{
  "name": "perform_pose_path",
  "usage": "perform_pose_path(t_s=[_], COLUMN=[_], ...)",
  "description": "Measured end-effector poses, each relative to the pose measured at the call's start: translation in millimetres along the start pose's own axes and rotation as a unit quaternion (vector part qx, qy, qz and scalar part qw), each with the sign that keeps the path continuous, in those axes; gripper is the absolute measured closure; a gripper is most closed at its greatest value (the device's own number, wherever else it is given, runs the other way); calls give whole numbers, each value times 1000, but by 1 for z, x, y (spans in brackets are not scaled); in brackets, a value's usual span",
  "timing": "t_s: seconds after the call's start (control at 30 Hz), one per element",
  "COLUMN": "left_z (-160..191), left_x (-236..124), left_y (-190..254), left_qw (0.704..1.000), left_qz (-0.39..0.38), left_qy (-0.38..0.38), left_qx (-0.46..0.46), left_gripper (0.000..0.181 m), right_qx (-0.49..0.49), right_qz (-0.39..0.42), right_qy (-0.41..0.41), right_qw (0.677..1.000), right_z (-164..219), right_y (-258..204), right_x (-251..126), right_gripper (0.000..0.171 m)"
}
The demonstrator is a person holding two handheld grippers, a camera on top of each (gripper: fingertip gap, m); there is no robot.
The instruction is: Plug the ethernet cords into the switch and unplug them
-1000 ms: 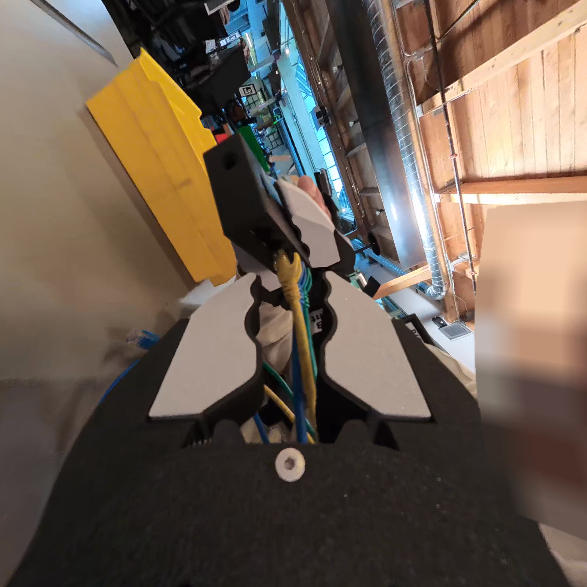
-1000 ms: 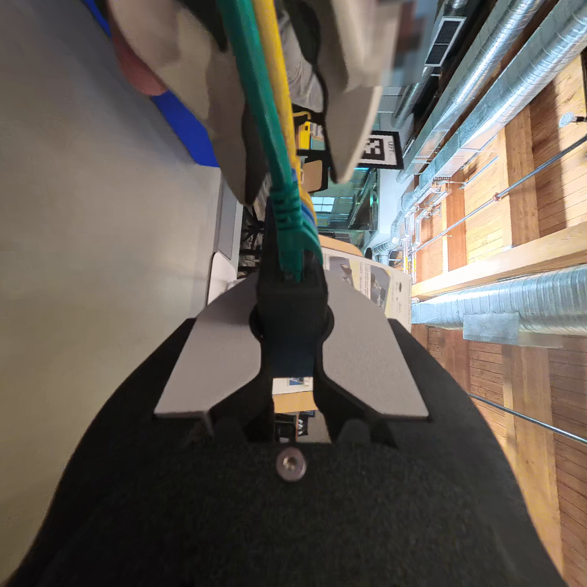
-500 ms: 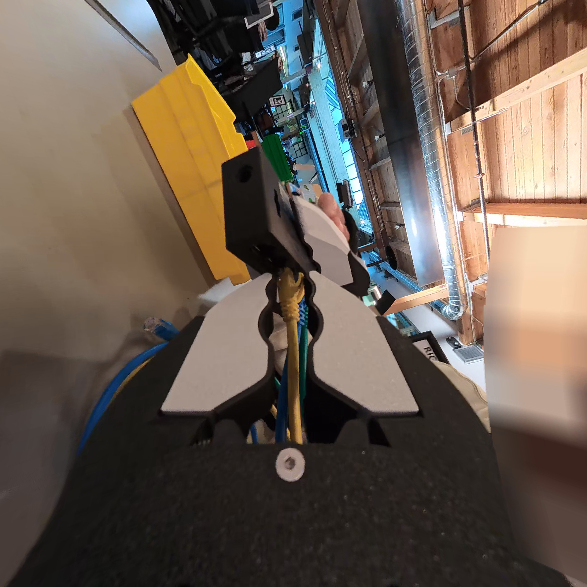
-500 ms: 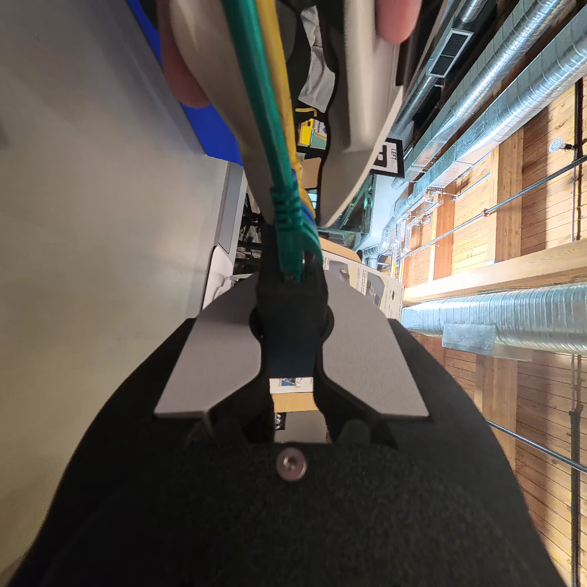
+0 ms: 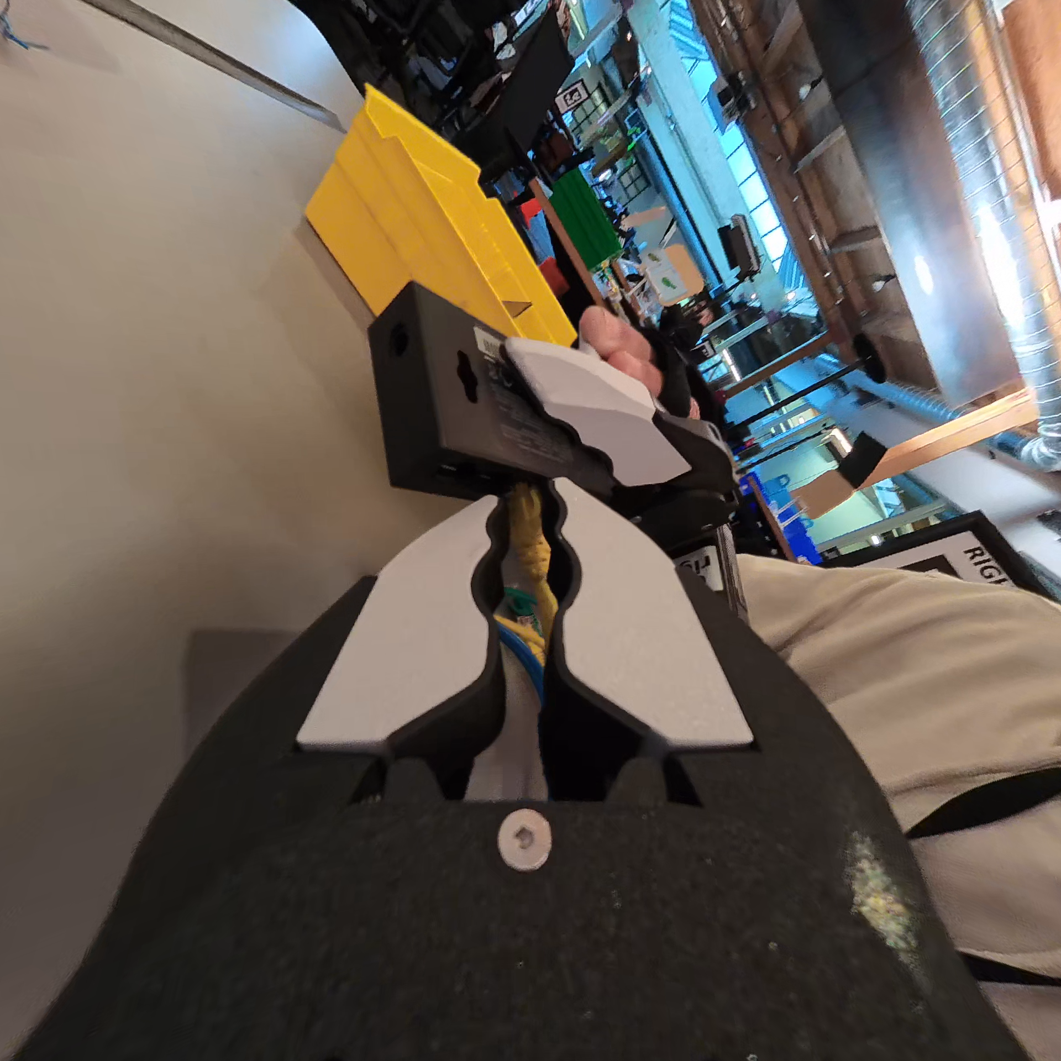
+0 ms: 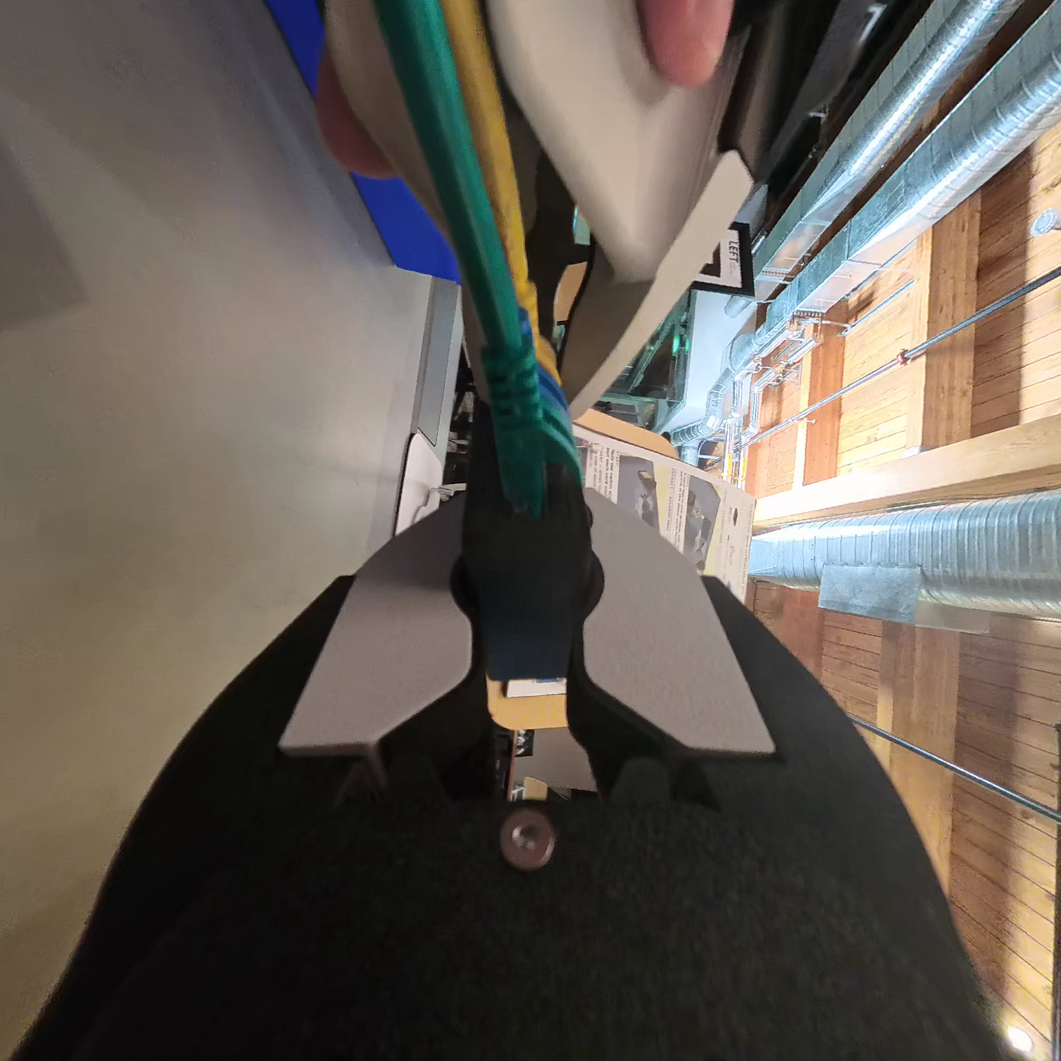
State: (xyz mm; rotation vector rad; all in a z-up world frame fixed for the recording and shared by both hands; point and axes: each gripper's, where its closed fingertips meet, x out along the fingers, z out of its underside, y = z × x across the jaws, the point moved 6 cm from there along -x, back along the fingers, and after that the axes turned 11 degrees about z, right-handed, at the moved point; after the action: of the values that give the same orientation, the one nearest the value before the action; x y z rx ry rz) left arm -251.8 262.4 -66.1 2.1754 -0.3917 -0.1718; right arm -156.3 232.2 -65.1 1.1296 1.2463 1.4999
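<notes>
The black switch (image 5: 459, 413) is held off the beige table, and its underside shows in the left wrist view. My right gripper (image 6: 528, 517) is shut on the switch (image 6: 528, 585); one of its grey fingers (image 5: 591, 402) lies across the switch. My left gripper (image 5: 525, 511) is shut on the yellow cord (image 5: 531, 545) just behind its plug, right at the switch's port face. The green cord (image 6: 517, 425) is plugged into the switch, with the blue plug (image 6: 548, 379) and the yellow cord (image 6: 505, 189) beside it. The left gripper's fingers (image 6: 626, 201) show blurred at the top.
A yellow bin (image 5: 425, 212) stands on the beige table (image 5: 172, 344) just beyond the switch. A green bin (image 5: 585, 218) is farther back. A person's beige clothing (image 5: 890, 689) fills the right. A printed cardboard box (image 6: 660, 505) lies beyond the switch.
My left gripper has narrowed from a wider gap onto the yellow cord at its plug. The switch has turned to show its broad underside. Both views have swung round.
</notes>
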Motion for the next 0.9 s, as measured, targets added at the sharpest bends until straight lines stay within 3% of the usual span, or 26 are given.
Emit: perform_pose_path(t_s=[0.17, 0.3, 0.5, 0.77, 0.9], left_z=[-3, -7, 3, 7, 10], left_x=[1, 1, 3, 1, 1], left_y=[-1, 7, 22, 23, 21], left_qw=[999, 991, 943, 897, 888], left_qz=[-15, -67, -183, -260, -274], left_qy=[-1, -6, -82, -127, -136], left_qx=[29, 113, 267, 334, 343], left_gripper=[170, 170, 164, 163, 168], right_qx=[11, 25, 45, 42, 38], right_qz=[-4, -14, -28, -32, -22], right_qy=[-12, -18, -36, -40, -34], right_qw=[1000, 999, 998, 998, 998], right_z=[2, 3, 9, 12, 11], right_y=[-2, -1, -5, -9, -7], right_x=[2, 4, 4, 1, 0], right_gripper=[142, 142, 142, 142, 142])
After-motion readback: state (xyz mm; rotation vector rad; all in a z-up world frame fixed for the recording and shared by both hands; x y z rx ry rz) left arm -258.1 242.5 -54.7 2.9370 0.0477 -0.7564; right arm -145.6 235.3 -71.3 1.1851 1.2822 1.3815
